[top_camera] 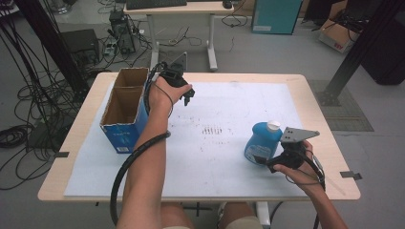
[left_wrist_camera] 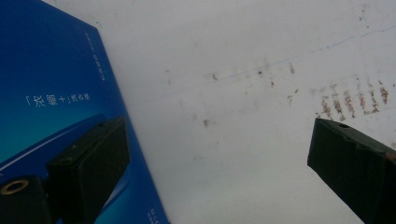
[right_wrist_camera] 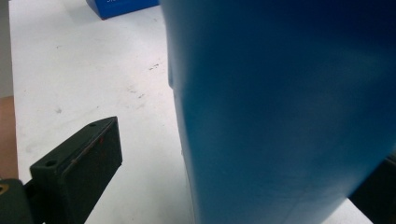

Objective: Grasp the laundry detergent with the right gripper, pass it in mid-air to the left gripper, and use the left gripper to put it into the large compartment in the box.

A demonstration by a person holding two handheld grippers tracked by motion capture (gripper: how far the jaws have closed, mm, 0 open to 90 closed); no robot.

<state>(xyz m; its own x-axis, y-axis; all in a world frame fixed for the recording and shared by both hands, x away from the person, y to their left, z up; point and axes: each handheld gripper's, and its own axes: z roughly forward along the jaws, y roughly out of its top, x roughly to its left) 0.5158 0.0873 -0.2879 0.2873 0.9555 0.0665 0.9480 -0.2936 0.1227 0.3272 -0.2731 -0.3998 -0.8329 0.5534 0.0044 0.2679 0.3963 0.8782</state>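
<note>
A blue bottle (top_camera: 261,142) with a white cap (top_camera: 273,125) stands upright at the right of the white mat (top_camera: 215,157). My right gripper (top_camera: 263,161) is open with its jaws on either side of the bottle's lower body. In the right gripper view the bottle (right_wrist_camera: 280,102) looms close, a gap shows between it and the left finger (right_wrist_camera: 84,163), and the other finger is mostly hidden behind it. An open cardboard box (top_camera: 125,109) with blue sides stands at the left. My left gripper (top_camera: 187,98) hovers open and empty just right of the box (left_wrist_camera: 56,84), above the bare mat (left_wrist_camera: 233,116).
The mat carries faint brown smudges (top_camera: 212,130) at its middle. Tape tabs (top_camera: 351,174) mark the table's edges. Behind the table stand a desk (top_camera: 181,9), a tangle of floor cables (top_camera: 28,95) at the left and black frame posts (top_camera: 356,52) at the right.
</note>
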